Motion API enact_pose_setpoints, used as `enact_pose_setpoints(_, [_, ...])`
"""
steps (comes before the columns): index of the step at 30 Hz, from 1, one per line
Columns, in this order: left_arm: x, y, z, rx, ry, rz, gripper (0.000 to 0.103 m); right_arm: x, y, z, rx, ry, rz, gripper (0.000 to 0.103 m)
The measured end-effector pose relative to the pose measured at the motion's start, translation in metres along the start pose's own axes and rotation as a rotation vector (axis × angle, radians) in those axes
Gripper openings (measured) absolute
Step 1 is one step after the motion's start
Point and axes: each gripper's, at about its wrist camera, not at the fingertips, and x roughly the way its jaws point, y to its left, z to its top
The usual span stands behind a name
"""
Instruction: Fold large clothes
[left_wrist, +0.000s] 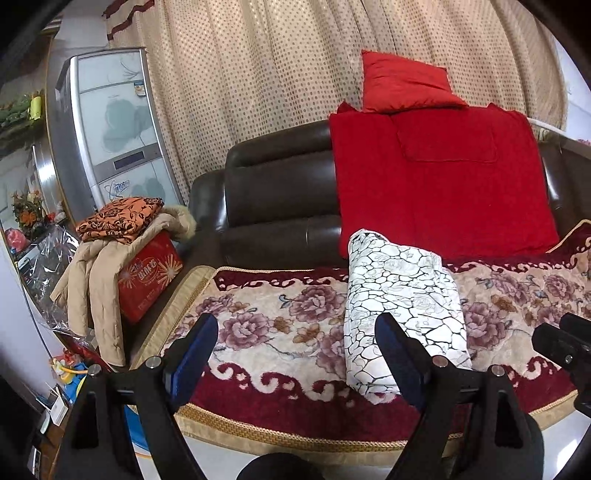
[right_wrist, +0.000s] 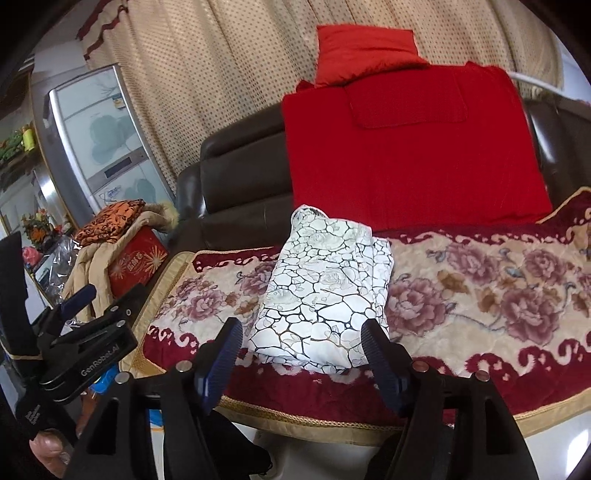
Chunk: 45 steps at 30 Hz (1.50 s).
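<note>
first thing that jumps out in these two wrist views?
The big red blanket draped over the dark leather sofa's backrest, with a red cushion propped on top against the curtain. Below it, a folded white garment with a black crackle pattern lies on the floral seat cover, straight ahead of the open right gripper. The left gripper is open too, with the garment by its right finger.

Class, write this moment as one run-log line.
garment: folded, on sofa cover | left gripper: open, empty | right gripper: open, empty
</note>
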Motion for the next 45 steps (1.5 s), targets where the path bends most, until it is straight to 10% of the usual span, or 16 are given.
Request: enact_pose_setpoints(45, [-0.106, 0.015, 0.011, -0.036, -0.155, 0.011, 0.103, -0.080, 0.015, -0.004, 0.009, -0.103, 0.001, 0.072])
